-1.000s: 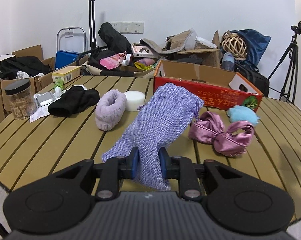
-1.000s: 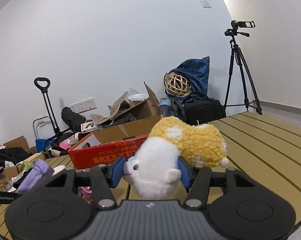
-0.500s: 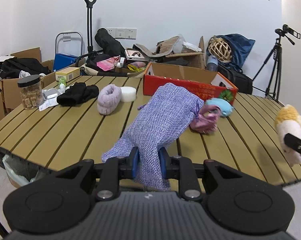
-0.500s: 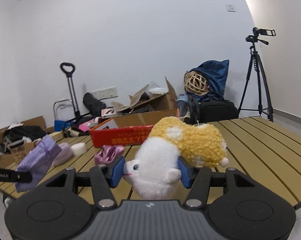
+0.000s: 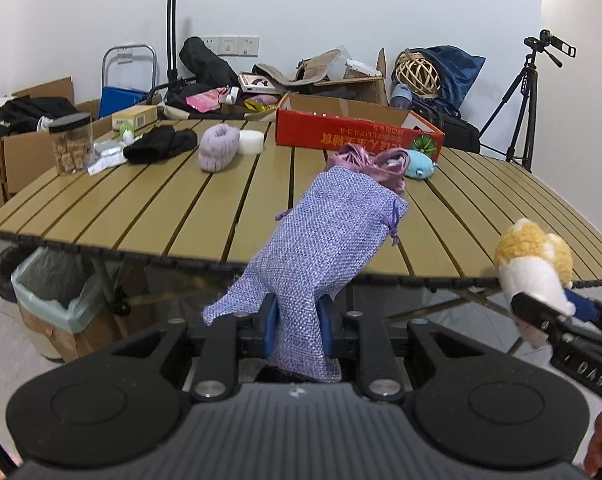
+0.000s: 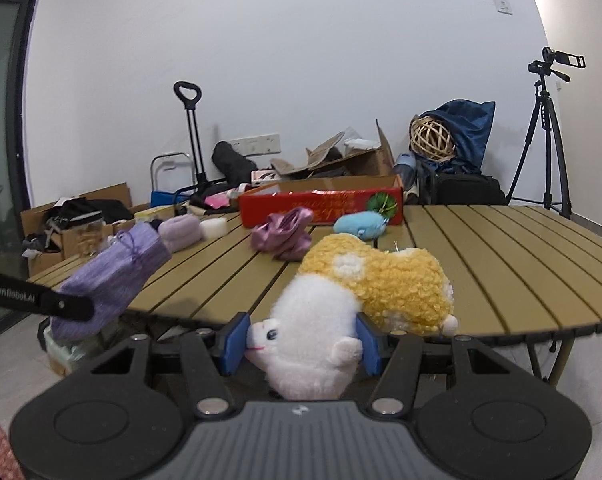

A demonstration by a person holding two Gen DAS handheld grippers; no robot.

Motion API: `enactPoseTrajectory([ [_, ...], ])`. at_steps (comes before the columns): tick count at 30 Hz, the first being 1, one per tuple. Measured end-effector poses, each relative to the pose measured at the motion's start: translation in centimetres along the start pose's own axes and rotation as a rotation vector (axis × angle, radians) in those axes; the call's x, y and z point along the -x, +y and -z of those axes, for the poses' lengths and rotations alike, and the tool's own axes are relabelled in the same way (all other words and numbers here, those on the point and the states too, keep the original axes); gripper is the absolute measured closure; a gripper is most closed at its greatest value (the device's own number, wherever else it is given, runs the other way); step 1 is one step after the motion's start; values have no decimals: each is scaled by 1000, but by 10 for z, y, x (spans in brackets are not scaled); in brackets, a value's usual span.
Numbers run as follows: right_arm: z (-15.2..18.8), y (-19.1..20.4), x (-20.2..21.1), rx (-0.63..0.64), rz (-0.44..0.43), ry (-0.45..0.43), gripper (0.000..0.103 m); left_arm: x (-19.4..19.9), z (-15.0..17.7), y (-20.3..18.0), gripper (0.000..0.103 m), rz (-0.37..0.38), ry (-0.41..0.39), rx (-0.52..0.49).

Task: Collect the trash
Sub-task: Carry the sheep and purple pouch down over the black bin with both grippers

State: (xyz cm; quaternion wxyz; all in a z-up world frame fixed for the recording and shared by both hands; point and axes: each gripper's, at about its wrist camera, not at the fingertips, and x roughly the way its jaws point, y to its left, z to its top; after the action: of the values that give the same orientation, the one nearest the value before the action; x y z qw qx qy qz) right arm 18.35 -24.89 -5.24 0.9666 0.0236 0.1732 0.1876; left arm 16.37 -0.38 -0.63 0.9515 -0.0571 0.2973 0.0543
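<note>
Left wrist: left gripper (image 5: 297,330) pinches the pouch (image 5: 325,236) by one end; right gripper (image 6: 301,344) clamps the plush (image 6: 365,288). Either could miss the bin (image 5: 53,292) if released early.

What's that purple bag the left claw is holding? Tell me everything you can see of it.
The bag is a small lilac drawstring pouch of coarse, burlap-like weave. Its neck is gathered shut by a thin purple cord that dangles at the top. The left claw is shut on its lower part, blue pads pinching the cloth, with one bottom corner flopping out to the side. It leans up and away, held in the air just off the near edge of the table, touching nothing else.
</note>
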Motion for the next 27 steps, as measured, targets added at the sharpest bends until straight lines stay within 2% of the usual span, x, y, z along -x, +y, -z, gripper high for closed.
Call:
enactPoseTrajectory([
  [4, 18, 11, 6, 22, 1, 51, 48, 9, 19, 2, 81, 9, 31, -8],
  [16, 79, 45, -5, 47, -51, 321, 48, 4, 80, 14, 81, 6, 159, -30],
  [27, 119, 52, -24, 8, -2, 544, 48, -24, 117, 41, 81, -23, 255, 0],
])
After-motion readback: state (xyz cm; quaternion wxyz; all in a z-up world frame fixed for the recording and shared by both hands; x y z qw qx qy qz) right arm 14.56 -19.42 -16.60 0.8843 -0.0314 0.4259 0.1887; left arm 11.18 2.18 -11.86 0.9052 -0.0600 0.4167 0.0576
